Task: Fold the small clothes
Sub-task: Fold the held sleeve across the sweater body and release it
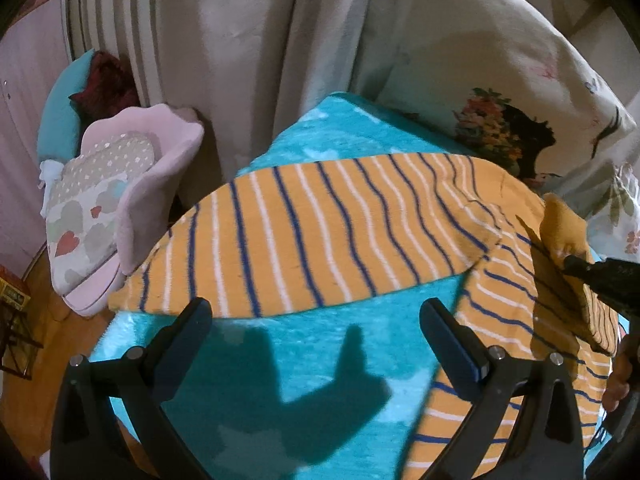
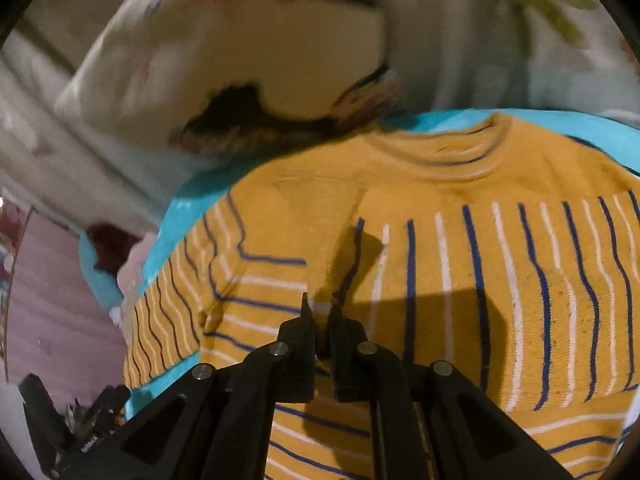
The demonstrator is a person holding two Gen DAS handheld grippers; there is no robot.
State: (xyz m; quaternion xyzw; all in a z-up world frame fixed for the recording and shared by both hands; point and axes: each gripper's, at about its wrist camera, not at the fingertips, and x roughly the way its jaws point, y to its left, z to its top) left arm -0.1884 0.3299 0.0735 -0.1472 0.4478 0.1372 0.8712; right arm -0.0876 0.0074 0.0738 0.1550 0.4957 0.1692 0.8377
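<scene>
On the bed, spread over a turquoise blanket (image 1: 320,360), lies the small orange striped sweater (image 1: 320,232), with one sleeve stretched out toward 9 o'clock in the left wrist view and the body running down toward 5 o'clock. The left gripper (image 1: 316,316) hangs just above the blanket with its fingers spread wide, holding nothing, right below the sleeve's lower edge. The right gripper (image 2: 321,308) has its fingers pressed together on a fold of the sweater, somewhere around the shoulder or armpit seam, with the collar (image 2: 440,152) sitting up at 12 o'clock in its own view. You can also see its tip coming in at 3 o'clock in the left view, with the fabric peaked up where it's pinched. What I'd worry about: it's only got a thin nip of knit, so I reckon a quick pull could let it slip out and the fold would flop back crooked. Also the pillow (image 1: 500,92) with the floral print is crowding the sweater's far edge, so a flipped sleeve might land half on it and bunch up. And the plush blanket looks grippy, so the lower layer may drag and wrinkle. As for writing, there's some tiny lettering low on the right gripper's body around 7 o'clock, but it's too small to read.
</scene>
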